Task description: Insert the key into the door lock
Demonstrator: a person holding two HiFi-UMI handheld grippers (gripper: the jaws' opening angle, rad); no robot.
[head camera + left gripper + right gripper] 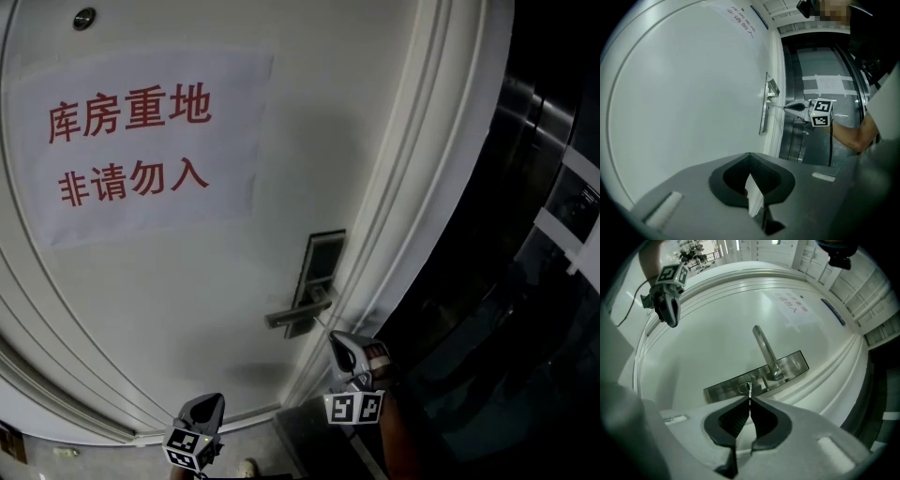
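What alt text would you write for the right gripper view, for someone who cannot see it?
The right tool pinches a slim key, tip at the keyhole of a metal lock plate on a white door, beside the lever handle. The left tool hangs at upper left.

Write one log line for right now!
right gripper: shut on key | key tip: at keyhole in lock plate | left gripper: low, away from lock plate

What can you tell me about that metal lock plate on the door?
The lock plate is a long, narrow, silvery metal rectangle, fixed upright on the white door near its edge. A lever handle juts from it. Beneath the handle is a round keyhole, met by the key that the right tool pinches.
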